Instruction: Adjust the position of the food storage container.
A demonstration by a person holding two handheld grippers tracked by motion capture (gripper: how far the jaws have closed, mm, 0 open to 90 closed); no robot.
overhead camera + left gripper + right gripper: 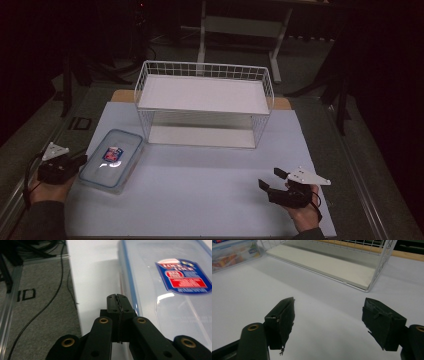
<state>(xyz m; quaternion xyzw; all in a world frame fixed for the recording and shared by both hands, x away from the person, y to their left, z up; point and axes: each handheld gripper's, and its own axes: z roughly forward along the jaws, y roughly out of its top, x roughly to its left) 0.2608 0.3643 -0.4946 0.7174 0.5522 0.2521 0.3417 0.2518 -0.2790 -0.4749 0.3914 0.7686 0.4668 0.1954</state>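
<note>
Plastic container [111, 159] lies just right of the left gripper [117, 298] — fingers pressed shut, empty — long axis running ahead; right gripper [329, 315], fingers parted on nothing, sits well apart.

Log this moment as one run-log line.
left gripper: shut, empty, beside plastic container | right gripper: open, empty | wire shelf: empty

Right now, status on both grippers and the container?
Left gripper shut, empty, beside the plastic container. Right gripper open, empty, over bare mat. Container lid on. Wire rack stands behind, clear.
</note>
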